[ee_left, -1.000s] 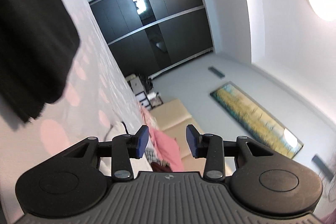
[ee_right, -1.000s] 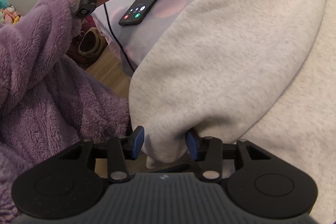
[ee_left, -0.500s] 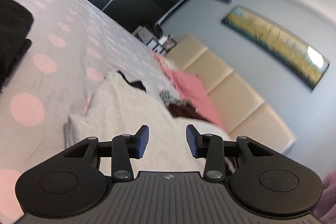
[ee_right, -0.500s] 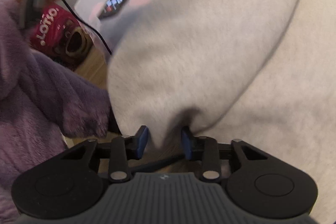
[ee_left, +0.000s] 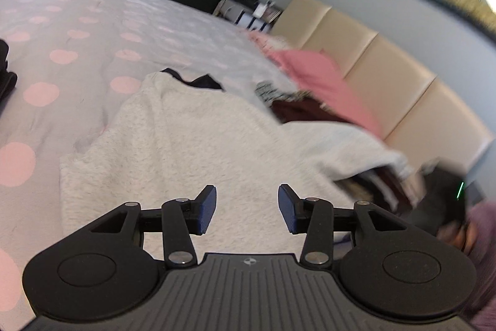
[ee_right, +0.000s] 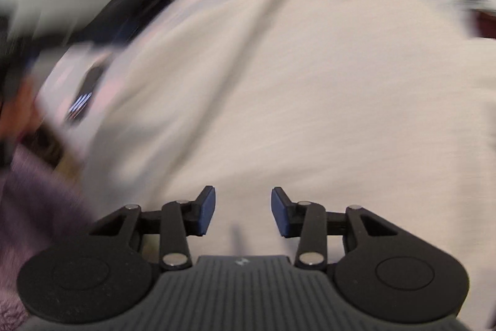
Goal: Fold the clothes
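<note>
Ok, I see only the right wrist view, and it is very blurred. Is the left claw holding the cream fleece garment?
Observer: No. The left claw hangs over the cream fleece garment. Its jaws are opening, with nothing between them.
Operator: What lies beyond the garment?
Observer: A pink cloth, heaped against the beige padded headboard.
Operator: Anything else in that heap?
Observer: A dark maroon cloth lies partly under the pink one.
</note>
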### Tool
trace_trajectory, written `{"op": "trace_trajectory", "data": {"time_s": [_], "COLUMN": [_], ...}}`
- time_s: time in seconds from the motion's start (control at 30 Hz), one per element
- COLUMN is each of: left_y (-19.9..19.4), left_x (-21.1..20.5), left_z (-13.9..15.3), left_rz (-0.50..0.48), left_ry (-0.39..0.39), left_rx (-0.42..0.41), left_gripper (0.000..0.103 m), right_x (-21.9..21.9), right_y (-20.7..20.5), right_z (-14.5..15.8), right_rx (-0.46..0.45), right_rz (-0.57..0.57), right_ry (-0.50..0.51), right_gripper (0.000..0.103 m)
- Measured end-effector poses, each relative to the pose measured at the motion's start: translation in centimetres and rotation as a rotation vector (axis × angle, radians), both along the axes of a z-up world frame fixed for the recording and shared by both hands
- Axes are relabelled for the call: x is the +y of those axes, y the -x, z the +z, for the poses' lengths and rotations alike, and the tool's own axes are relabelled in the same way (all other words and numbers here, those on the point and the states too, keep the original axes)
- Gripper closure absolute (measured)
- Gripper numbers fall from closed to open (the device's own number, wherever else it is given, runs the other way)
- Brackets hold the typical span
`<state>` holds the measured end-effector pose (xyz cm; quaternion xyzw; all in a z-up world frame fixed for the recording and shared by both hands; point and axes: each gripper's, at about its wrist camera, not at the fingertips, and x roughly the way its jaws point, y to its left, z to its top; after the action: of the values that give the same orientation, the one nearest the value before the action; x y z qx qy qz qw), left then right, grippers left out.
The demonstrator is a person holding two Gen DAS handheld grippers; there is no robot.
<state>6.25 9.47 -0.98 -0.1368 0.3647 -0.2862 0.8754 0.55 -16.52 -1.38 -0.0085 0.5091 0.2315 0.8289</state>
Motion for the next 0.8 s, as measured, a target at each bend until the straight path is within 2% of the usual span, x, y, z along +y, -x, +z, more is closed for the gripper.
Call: {"op": "trace_trajectory", "data": {"time_s": [0.13, 0.23, 0.33, 0.47, 0.6, 0.63, 0.7, 0.77, 0.8], "left_y": [-0.2, -0.6, -1.2, -2.3, -2.9, -3.0, -3.3, -3.5, -3.6], "left_x": [-2.8, -4.3, -5.3, -5.2, -4.9, -4.8, -4.7, -4.5, -4.4], "left_z": [-0.7, -1.7, -2.7, -3.8, -4.6, -4.8, -5.2, -5.5, -5.7], "left_rz": [0.068, 0.062, 0.060, 0.082, 0.091, 0.093, 0.098, 0.106, 0.110], "left_ry": [-0.085, -0.132, -0.182, -0.170, -0.167, -0.167, -0.164, -0.160, -0.159], "left_rx": [0.038, 0.070, 0.099, 0.147, 0.178, 0.184, 0.196, 0.209, 0.215], "left_gripper": [0.061, 0.060, 0.060, 0.060, 0.060, 0.060, 0.060, 0.060, 0.060], "right_x": [-9.1, -16.1, -22.3, -27.9, -31.0, -31.5, -31.6, -31.0, -30.5], "right_y": [-3.2, -4.6, -4.9, -4.2, -5.0, -5.4, -6.3, -7.2, -7.5], "right_z": [1.5, 2.3, 3.3, 3.1, 1.5, 1.4, 1.4, 1.8, 2.1], "right_rx": [-0.058, -0.083, -0.096, -0.096, -0.077, -0.082, -0.102, -0.133, -0.157], "right_rz": [-0.272, -0.506, -0.699, -0.921, -1.086, -1.102, -1.112, -1.092, -1.080], "right_ry": [0.067, 0.061, 0.041, -0.036, -0.188, -0.221, -0.246, -0.209, -0.190], "right_gripper": [0.058, 0.050, 0.048, 0.044, 0.044, 0.046, 0.058, 0.092, 0.094]}}
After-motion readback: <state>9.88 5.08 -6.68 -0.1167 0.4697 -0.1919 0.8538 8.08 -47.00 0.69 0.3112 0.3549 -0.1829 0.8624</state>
